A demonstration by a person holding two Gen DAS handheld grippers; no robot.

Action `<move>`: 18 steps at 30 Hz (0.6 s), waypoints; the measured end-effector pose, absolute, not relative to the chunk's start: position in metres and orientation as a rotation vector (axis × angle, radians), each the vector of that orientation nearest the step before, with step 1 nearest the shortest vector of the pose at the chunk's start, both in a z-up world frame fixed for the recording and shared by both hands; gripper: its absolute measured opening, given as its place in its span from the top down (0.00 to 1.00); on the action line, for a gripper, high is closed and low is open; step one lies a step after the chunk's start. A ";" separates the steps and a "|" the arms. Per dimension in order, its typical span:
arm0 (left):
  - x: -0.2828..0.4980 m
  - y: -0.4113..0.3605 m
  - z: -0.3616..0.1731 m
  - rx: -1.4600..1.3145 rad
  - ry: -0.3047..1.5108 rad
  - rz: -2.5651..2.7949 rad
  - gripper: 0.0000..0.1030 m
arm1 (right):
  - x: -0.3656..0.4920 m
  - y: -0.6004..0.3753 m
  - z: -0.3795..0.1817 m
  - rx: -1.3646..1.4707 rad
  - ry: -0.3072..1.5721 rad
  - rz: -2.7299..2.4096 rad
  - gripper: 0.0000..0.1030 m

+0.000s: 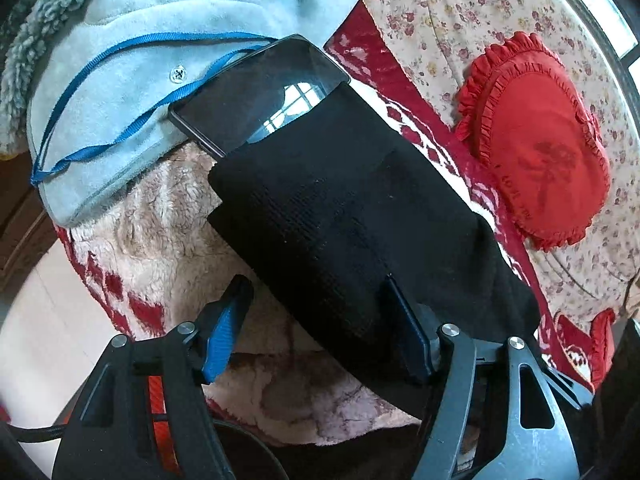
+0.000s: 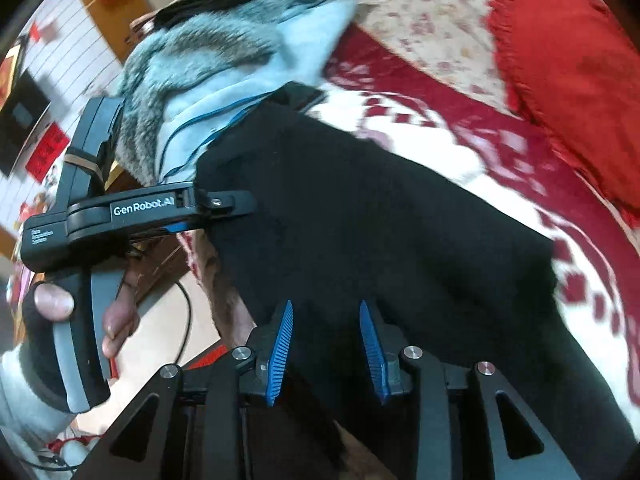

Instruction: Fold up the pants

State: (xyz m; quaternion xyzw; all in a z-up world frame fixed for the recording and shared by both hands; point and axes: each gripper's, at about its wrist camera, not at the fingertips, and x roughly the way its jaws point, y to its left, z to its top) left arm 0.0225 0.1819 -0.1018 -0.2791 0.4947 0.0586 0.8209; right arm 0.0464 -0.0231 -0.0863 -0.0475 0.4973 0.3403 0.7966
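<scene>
Left wrist view: the left gripper [image 1: 316, 300] has its fingers spread wide, and the black pants [image 1: 340, 216] lie folded on the fleece blanket [image 1: 152, 220], one corner covering a phone [image 1: 256, 92].

Right wrist view: the right gripper [image 2: 326, 312] stands parted over the same cloth, nothing pinched. Looks like a late fold; next comes gripping an edge. The other handle reads "GenRobot.AI".

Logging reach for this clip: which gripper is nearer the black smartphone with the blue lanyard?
Left. The left gripper sits partway along the black folded pants, whose far end overlaps the black smartphone. The right gripper is farther back, at the pants' near end.
</scene>
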 end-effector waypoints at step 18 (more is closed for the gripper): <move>0.019 0.171 -0.101 -0.592 1.078 0.151 0.32 | 0.032 -0.183 -0.073 0.233 1.045 0.460 0.64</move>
